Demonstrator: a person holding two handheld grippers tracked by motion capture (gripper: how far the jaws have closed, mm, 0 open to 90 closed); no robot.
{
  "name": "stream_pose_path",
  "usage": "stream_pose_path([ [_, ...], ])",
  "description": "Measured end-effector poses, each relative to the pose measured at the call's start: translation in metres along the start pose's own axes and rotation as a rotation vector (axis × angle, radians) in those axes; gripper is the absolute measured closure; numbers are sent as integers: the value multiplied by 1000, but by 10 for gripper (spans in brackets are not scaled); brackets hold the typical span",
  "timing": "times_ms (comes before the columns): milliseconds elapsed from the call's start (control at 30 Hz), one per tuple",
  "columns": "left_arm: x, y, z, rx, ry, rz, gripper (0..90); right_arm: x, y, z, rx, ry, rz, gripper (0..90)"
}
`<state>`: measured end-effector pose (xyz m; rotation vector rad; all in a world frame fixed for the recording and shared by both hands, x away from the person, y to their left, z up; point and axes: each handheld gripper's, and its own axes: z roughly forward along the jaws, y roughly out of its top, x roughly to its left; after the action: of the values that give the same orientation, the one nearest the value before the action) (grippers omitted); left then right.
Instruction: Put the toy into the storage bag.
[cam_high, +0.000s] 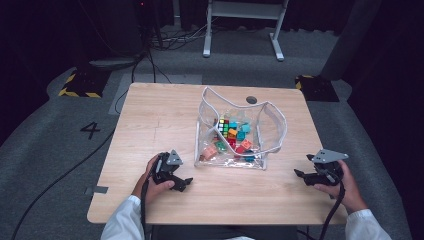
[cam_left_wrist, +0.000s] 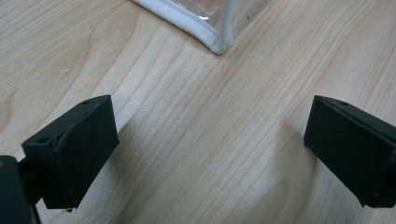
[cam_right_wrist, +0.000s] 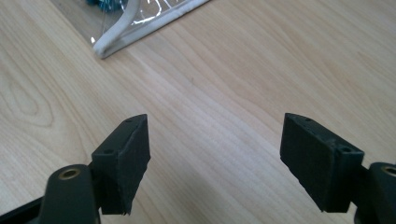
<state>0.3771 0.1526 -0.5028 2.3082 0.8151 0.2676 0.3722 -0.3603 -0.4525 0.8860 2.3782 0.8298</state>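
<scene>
Clear plastic pouch (cam_high: 240, 131) w/ white trim, sitting open near middle of wooden table (cam_high: 150, 120). Full of small toys: colour cube (cam_high: 223, 127) w/ mixed squares near the back, plus bright blocks (cam_high: 235, 142) in orange, teal, red, green, pink. Some blocks too small to tell apart.

Left gripper (cam_high: 184, 184) down low by the table's near edge, just left of the pouch's near-left corner. Pointing right-ish toward pouch. Jaws wide apart in left gripper view (cam_left_wrist: 210, 140), nothing btwn them but bare wood. Pouch's white corner (cam_left_wrist: 217, 42) close ahead, not touching.

Right gripper (cam_high: 301, 175) on the other side, near the table's right edge, well apart from pouch, pointing left toward it. Jaws wide apart too in right gripper view (cam_right_wrist: 215, 158), nothing held, only wood btwn them. Pouch's trimmed corner (cam_right_wrist: 105, 46) up ahead at top left, w/ a bit of teal showing through the clear side.

Both hands in white sleeves, coming in from the bottom.
</scene>
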Motion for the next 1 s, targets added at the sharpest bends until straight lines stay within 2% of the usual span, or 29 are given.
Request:
stream_pose_path([
  [233, 0, 0, 0, 0, 0, 0, 29, 4, -10, 3, 9, 2, 3, 241],
  [433, 0, 0, 0, 0, 0, 0, 29, 6, -22, 3, 6, 2, 24, 241],
  [600, 0, 0, 0, 0, 0, 0, 29, 10, -35, 1, 15, 32, 30, 242],
  [667, 0, 0, 0, 0, -1, 0, 29, 13, -39, 1, 13, 37, 50, 239],
  [800, 0, 0, 0, 0, 0, 0, 29, 15, -48, 1, 15, 41, 59, 233],
  [900, 0, 0, 0, 0, -1, 0, 29, 16, -55, 0, 1, 58, 101, 229],
  [1000, 0, 0, 0, 0, 0, 0, 29, 15, -60, -3, -15, 69, 122, 225],
])
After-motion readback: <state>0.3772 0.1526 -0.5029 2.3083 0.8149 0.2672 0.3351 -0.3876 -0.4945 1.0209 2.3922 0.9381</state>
